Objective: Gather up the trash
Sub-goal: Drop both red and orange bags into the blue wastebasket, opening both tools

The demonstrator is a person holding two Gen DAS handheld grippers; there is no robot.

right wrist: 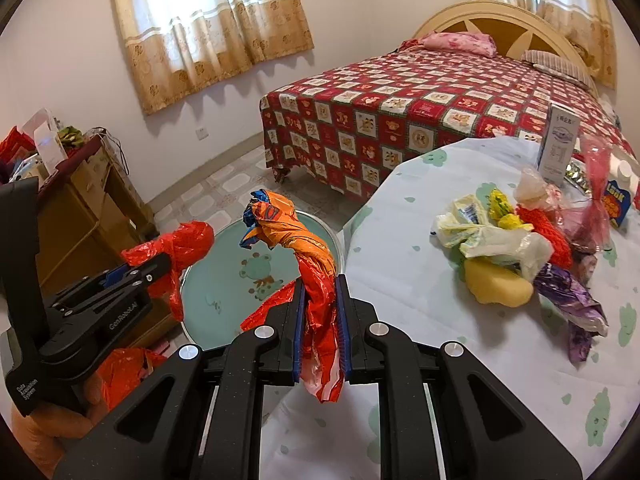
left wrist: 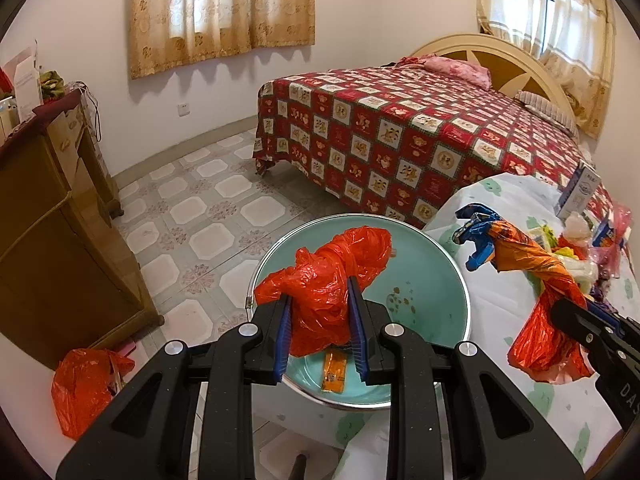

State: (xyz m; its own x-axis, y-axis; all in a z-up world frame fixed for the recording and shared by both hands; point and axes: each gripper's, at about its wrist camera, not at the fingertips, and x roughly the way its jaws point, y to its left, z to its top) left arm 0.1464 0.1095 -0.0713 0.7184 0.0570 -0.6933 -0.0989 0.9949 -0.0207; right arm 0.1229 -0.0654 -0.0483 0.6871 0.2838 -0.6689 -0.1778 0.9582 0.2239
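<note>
- Left wrist view: left tongs (left wrist: 320,316) pinch a crumpled red plastic bag (left wrist: 332,284) between the blue pads; bag hangs directly above the teal basin (left wrist: 432,276), which already holds an orange sachet (left wrist: 334,372) and some crumbs.
- Bag's bulk runs forward and up from the pads, over the basin's middle. Judgement: a straight release should land it inside.
- Right wrist view: right tongs (right wrist: 320,332) clamp an orange foil wrapper (right wrist: 316,276), twisted, long axis near upright, blue end on top.
- Wrapper sits above the surface (right wrist: 460,380) edge; basin lies ahead and to the left of it. Left tongs are the nearer to the basin; right tongs likely need a leftward carry before letting go.
- Rest of the trash heap (right wrist: 520,248) lies well to the right on the surface: pale bags, yellow lump, purple wrapper, red netting.
- Outward: white carton (right wrist: 560,148) upright behind the heap; another red bag (left wrist: 84,388) on the tiled floor (left wrist: 208,216); bed (left wrist: 420,132) beyond.
</note>
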